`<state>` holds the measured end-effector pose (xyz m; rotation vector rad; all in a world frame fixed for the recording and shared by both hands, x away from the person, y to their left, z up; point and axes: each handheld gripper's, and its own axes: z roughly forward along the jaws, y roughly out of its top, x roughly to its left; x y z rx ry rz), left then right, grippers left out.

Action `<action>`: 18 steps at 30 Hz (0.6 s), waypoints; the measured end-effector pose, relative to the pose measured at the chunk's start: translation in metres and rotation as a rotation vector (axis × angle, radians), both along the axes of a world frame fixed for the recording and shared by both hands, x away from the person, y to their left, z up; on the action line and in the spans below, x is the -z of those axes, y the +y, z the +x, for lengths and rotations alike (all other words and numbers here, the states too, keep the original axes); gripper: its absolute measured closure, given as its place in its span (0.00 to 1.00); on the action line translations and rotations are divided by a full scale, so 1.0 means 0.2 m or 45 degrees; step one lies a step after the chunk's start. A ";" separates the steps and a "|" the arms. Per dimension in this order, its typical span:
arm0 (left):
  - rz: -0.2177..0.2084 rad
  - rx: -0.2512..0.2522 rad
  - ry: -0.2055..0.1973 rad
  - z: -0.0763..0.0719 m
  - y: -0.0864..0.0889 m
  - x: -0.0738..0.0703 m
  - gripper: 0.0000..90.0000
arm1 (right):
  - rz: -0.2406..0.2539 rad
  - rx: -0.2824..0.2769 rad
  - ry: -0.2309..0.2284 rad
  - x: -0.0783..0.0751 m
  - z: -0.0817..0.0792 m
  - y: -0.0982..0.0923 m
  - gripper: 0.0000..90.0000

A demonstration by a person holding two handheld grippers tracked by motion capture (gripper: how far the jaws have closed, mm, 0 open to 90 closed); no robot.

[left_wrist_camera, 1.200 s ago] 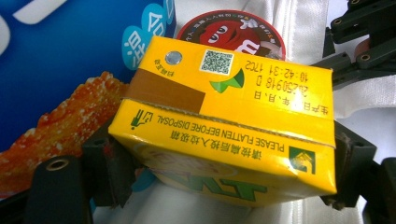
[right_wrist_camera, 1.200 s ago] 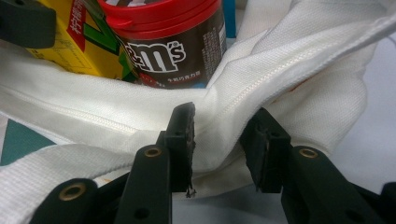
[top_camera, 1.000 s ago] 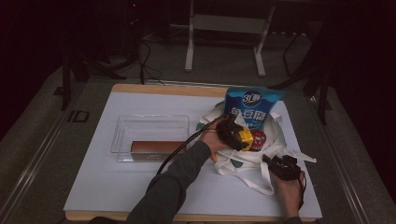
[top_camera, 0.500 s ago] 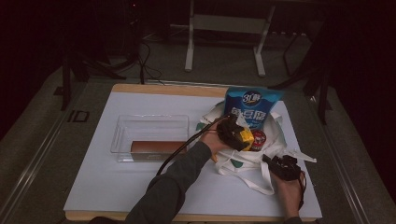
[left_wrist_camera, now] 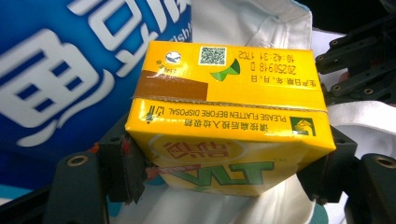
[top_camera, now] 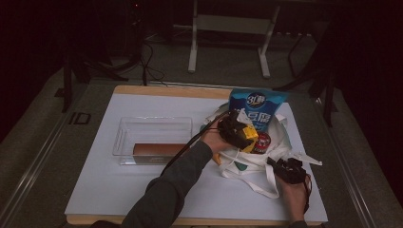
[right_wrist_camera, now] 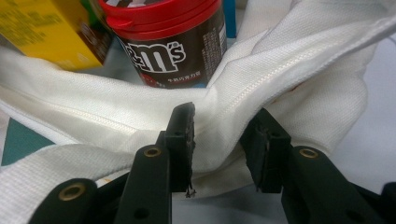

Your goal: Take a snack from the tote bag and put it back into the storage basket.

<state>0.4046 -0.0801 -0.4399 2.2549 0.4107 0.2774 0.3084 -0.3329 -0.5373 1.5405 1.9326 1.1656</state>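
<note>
Clearly the left gripper (left_wrist_camera: 224,186) has its fingers clamped on the yellow cardboard drink carton (left_wrist_camera: 229,116), above the white cloth tote bag (right_wrist_camera: 289,79) (beside its red-lidded candy jar (right_wrist_camera: 168,42)). The right gripper (right_wrist_camera: 217,144) pinches the bag's rim; a slack pinch could let the carton snag.
</note>
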 end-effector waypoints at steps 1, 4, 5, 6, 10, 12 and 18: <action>-0.004 -0.003 -0.001 0.00 0.01 -0.01 0.32 | -0.001 0.000 -0.001 0.00 0.00 0.00 0.71; -0.008 -0.014 -0.005 0.00 0.03 -0.04 0.32 | -0.001 0.000 -0.001 0.00 0.00 0.00 0.71; -0.008 -0.019 -0.005 0.00 0.04 -0.05 0.32 | 0.000 0.000 0.001 0.00 0.00 0.00 0.71; -0.010 -0.029 -0.006 0.00 0.04 -0.06 0.32 | -0.001 0.000 0.000 0.00 0.00 0.00 0.71; -0.024 -0.045 0.000 -0.01 0.07 -0.10 0.32 | -0.001 0.000 0.000 0.00 0.00 0.00 0.71; -0.039 -0.061 -0.003 -0.01 0.10 -0.13 0.32 | 0.001 0.001 0.000 0.00 0.00 0.00 0.71; -0.075 -0.075 -0.002 -0.01 0.16 -0.19 0.32 | -0.001 0.000 -0.001 0.00 0.00 0.00 0.71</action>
